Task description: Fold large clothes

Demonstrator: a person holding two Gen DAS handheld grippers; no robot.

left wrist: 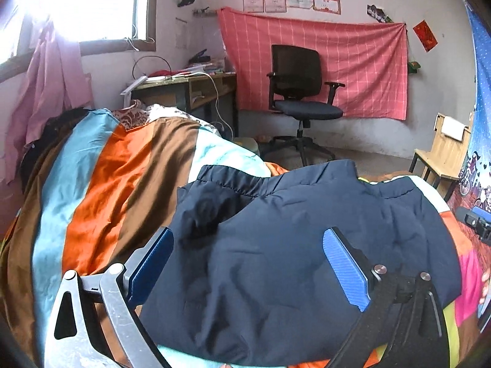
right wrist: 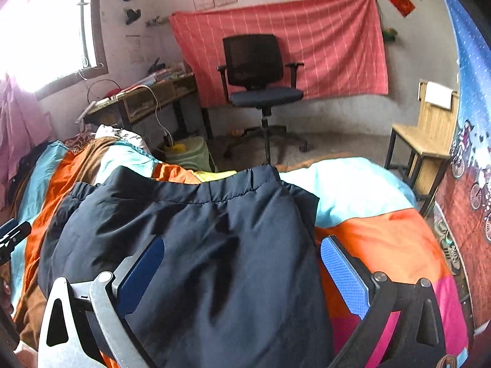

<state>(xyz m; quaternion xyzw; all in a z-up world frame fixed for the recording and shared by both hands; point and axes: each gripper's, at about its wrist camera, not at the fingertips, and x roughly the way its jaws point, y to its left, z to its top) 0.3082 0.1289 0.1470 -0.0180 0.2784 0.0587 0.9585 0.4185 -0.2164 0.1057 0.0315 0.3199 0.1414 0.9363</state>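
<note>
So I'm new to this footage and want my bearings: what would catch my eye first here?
The dark navy padded garment lies spread in the foreground on a bed covered by a boldly striped quilt in orange, brown and pale blue. Behind it, a black office chair stands before a red checked cloth hung on the far wall. The left tool and right tool both gape open over the garment.

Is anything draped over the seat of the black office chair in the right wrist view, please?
No, the black office chair stands bare in front of the red checked cloth on the wall.
</note>
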